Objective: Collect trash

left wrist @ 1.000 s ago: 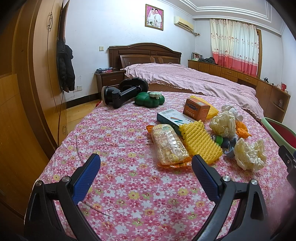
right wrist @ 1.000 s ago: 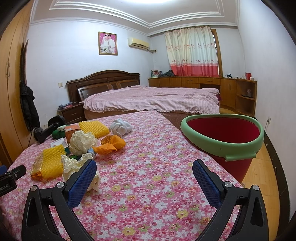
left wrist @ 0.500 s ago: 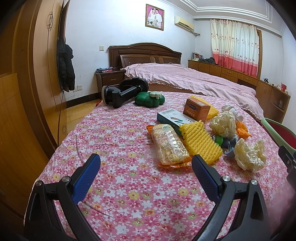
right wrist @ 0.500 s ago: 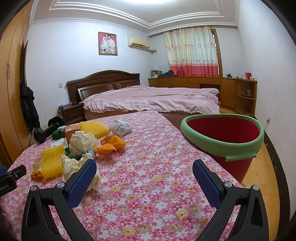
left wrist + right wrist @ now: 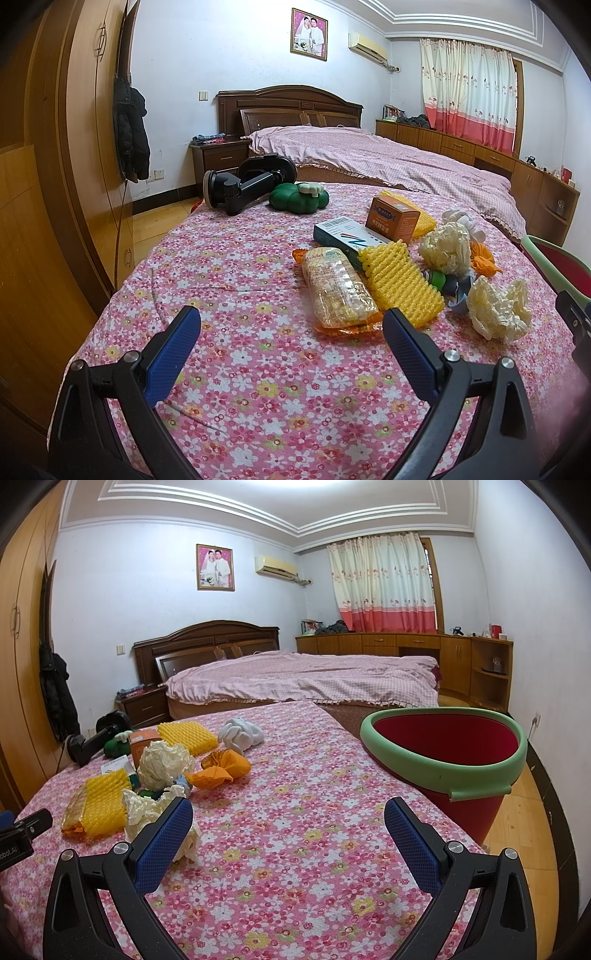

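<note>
Crumpled paper (image 5: pixel 147 808) lies touching the gaping right claw's (image 5: pixel 288 829) left finger.

Matt floral cloth (image 5: pixel 240 266), glossy plastic snack wrapper (image 5: pixel 338 291), crumpled paper wads (image 5: pixel 496 310), ridged yellow foam net (image 5: pixel 400 288).

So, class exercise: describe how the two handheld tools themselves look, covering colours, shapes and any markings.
Both look alike. The left tool has two black plastic arms with triangular cut-outs and silver bolt heads, each ending in a flat blue pad with a fine dotted texture. The right tool is built the same. In the right view, a black part at the left edge bears white lettering, partly cut off. No cables or sleeves show.
</note>
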### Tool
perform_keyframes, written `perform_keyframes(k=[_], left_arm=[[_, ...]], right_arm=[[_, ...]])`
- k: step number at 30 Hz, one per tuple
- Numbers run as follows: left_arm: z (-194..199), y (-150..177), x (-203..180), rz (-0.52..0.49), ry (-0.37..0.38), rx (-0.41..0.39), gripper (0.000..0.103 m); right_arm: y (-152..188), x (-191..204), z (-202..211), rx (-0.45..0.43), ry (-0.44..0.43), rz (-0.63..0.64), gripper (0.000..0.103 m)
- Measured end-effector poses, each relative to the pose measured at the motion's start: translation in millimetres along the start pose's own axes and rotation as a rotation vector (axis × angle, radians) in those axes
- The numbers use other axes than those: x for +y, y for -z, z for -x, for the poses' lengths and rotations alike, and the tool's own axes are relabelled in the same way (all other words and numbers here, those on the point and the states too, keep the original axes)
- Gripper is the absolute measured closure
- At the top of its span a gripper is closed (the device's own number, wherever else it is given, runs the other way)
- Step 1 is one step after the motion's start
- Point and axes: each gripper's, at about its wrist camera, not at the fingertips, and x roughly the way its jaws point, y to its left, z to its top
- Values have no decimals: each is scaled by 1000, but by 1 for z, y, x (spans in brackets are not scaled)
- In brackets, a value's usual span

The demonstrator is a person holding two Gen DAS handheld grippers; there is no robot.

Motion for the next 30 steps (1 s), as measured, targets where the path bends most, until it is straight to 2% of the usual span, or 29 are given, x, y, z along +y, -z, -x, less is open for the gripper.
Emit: perform_keyframes(k=[24,30], left_arm=[[-4,-3,0,5,-1,19,5],[-15,-13,3,4,33,94,5]], right_arm=[[0,-1,2,-5,8,-17,0],[-8,-7,-4,84,-27,-55,0]])
